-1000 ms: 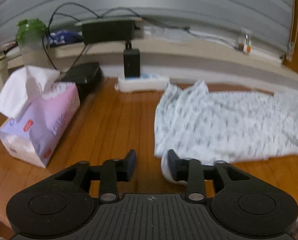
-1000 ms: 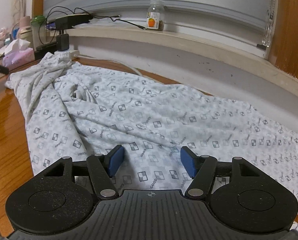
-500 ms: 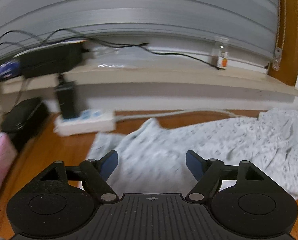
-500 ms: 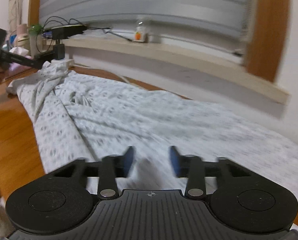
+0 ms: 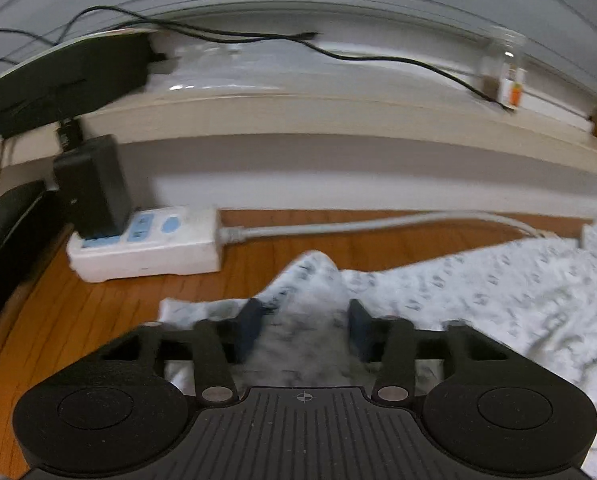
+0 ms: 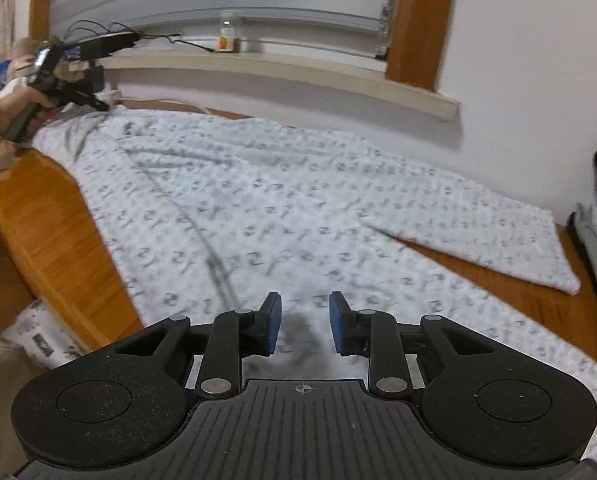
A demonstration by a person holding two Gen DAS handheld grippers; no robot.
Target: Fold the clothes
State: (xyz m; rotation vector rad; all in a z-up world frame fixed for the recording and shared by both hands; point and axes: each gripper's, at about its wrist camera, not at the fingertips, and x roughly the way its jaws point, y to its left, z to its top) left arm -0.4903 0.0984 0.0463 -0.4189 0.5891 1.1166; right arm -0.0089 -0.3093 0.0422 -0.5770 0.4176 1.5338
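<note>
My right gripper (image 6: 304, 322) hangs low over a white patterned garment (image 6: 298, 208) spread across the wooden tabletop (image 6: 54, 232), a raised fold of it between my blue fingers (image 6: 272, 322); whether they pinch it I cannot tell. Far left, my hand (image 6: 22, 108) holds the left gripper (image 6: 98, 105) at the garment's far end, below a windowsill (image 6: 282, 74) carrying a small jar (image 6: 228, 36).

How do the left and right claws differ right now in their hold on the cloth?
Width: the left claw's jaws stand wider than the right claw's, and they are closing.
Fill: a bunched ridge of cloth fills the left claw's gap; at the right claw it lies flatter, and whether any is pinched is unclear.
Shared: both have blue pads and work the same patterned cloth.
</note>
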